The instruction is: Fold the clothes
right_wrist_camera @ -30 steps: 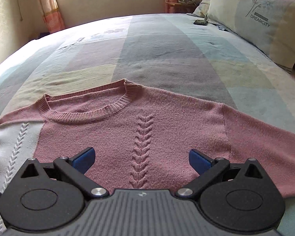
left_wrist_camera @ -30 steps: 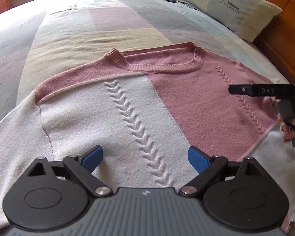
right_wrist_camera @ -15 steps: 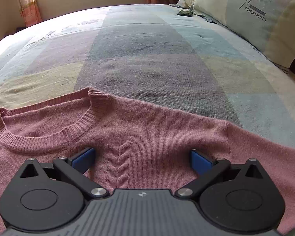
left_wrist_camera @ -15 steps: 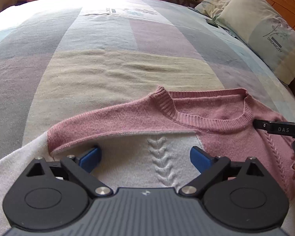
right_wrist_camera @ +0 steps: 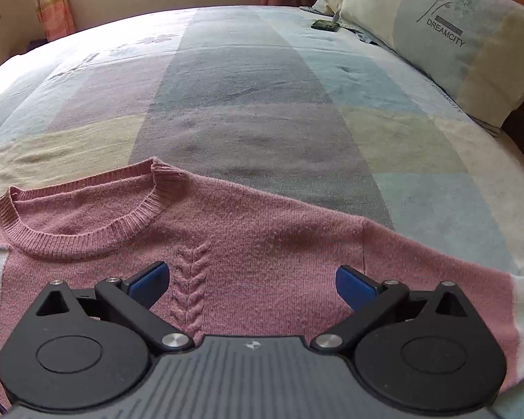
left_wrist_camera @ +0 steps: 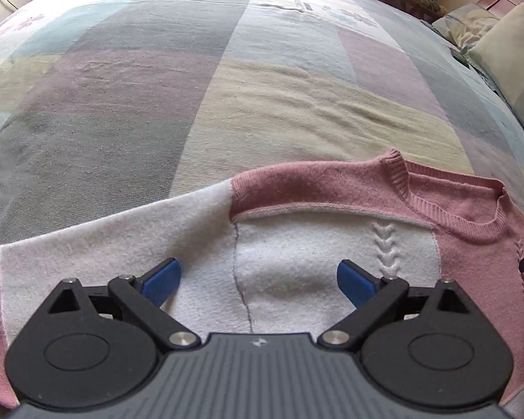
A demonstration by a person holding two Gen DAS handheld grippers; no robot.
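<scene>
bed (right_wrist_camera: 248, 80): patchwork cover, nothing blocks you | sweater (right_wrist_camera: 262, 244): flat on its near edge, collar pointing away from you, sleeves running left-right | pillow (right_wrist_camera: 447, 35): far right | your left hand-held gripper (left_wrist_camera: 258, 279), right hand-held gripper (right_wrist_camera: 249, 281): fingers apart over the chest

Both the left gripper (left_wrist_camera: 258, 279) and the right gripper (right_wrist_camera: 250, 281) are held low and level, jaws spread wide, gripping nothing.
</scene>
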